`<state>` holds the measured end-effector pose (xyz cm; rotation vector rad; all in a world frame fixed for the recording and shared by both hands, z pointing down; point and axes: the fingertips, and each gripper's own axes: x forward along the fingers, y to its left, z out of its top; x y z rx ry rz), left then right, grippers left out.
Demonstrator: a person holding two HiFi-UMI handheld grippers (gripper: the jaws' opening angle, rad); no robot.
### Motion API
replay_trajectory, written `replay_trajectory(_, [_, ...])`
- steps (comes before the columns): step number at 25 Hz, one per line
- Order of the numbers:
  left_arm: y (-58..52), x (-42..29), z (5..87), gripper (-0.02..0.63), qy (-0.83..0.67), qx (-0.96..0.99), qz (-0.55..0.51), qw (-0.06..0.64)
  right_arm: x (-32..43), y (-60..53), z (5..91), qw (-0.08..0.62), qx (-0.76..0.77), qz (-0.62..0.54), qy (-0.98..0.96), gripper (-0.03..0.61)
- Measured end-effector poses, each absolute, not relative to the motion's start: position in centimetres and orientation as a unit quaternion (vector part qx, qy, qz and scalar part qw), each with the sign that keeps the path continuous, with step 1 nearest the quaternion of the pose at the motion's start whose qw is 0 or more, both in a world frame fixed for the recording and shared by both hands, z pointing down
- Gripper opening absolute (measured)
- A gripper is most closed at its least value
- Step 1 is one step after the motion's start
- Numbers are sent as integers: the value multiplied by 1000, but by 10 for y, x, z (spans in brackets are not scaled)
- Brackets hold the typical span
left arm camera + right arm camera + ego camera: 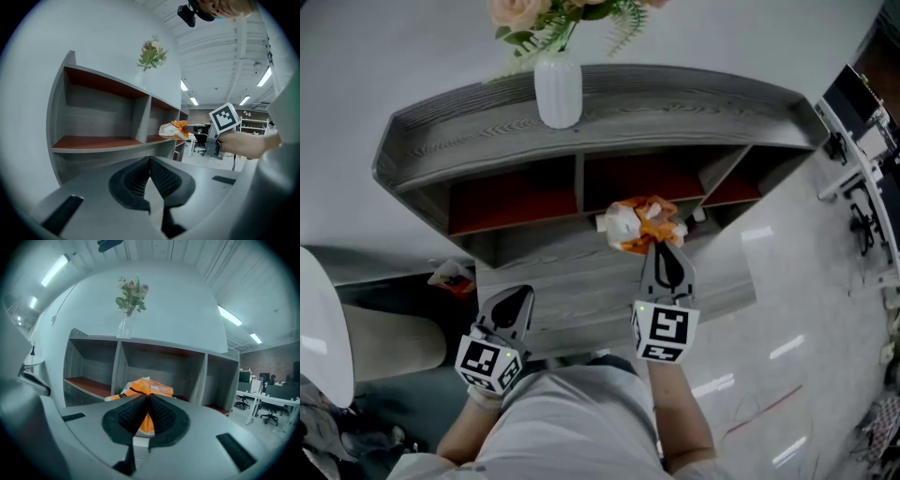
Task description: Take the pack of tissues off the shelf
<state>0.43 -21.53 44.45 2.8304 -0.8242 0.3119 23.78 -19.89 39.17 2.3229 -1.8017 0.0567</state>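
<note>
Pack of tissues point(639, 221), pinched by right gripper point(664, 247)

In the head view the flowers point(546, 21) were cut off at 12 o'clock, and the top board of the shelf point(581, 103) hid most of its compartments from me. The right gripper point(660, 246) covered the near end of the pack point(628, 220). In the right gripper view the pads point(161, 414) masked the pack's lower middle, and its print was too small to read. An orange-and-white thing point(450, 275) at 9 o'clock sat half behind the shelf; I could not tell what it was. A white curved object point(319, 319) ran off the edge at 8 o'clock. At 3 o'clock the desks point(862, 141) were cropped. In the left gripper view the office point(253, 124) at 3 o'clock was too small to make out.
</note>
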Motion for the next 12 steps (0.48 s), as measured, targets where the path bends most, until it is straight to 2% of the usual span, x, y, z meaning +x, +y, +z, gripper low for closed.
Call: replay_trajectory(12, [-201,50,448,17,-206,969,101,93,214,-141,429,102,795,63,-594,26])
